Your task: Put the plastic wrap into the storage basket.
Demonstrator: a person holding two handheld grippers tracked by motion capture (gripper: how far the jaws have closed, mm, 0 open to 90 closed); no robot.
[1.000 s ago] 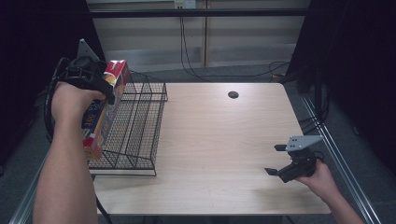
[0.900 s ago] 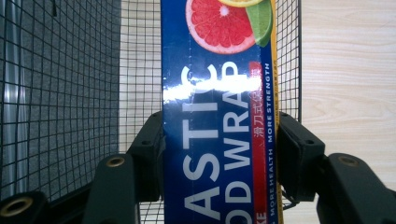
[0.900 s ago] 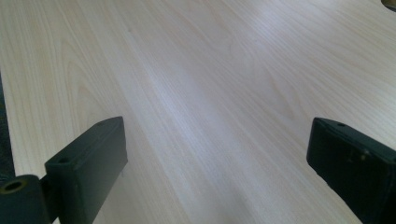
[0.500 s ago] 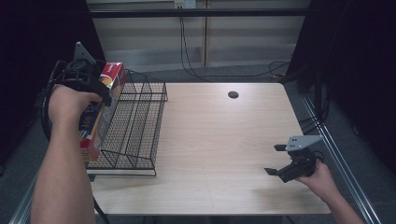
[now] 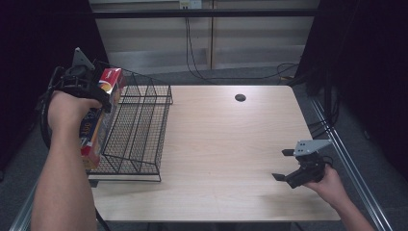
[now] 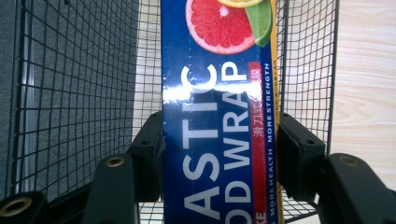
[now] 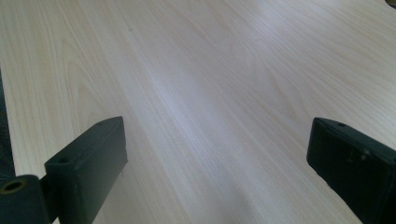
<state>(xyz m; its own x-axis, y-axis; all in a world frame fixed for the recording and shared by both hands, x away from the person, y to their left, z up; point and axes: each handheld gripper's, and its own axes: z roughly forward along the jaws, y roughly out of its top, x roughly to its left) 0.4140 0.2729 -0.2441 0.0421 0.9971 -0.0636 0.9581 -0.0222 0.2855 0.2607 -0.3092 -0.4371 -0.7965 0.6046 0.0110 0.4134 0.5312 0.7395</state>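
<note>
The box (image 5: pixel 98 120) of plastic food wrap stands on end at the left of the high view, held against the outer left side of the wire basket (image 5: pixel 139 127), its red top near the basket's upper rim and its lower end down by the table's left edge. Over the last second it has drifted a little toward the upper left of the frame and risen slightly — a small shift, not a big carry. My reading is that the box is being lifted to clear the rim so it can go down into the basket, and that this step is only just under way (the box is not yet over the opening).

The left gripper (image 6: pixel 219 140) is clamped on the box: in the left gripper view both black jaws press flat on the two long sides of the blue carton, with the basket's mesh behind it and pale table showing at the right edge. In the high view the left hand (image 5: pixel 67 108) grips the tool at upper left, forearm running up from the bottom edge.

The right gripper (image 5: pixel 288 166) sits at the lower right of the high view, low over bare table (image 5: pixel 226 144) — unchanged from a second ago. Its jaws stand wide apart with nothing between them, only wood grain showing in the right gripper view
</note>
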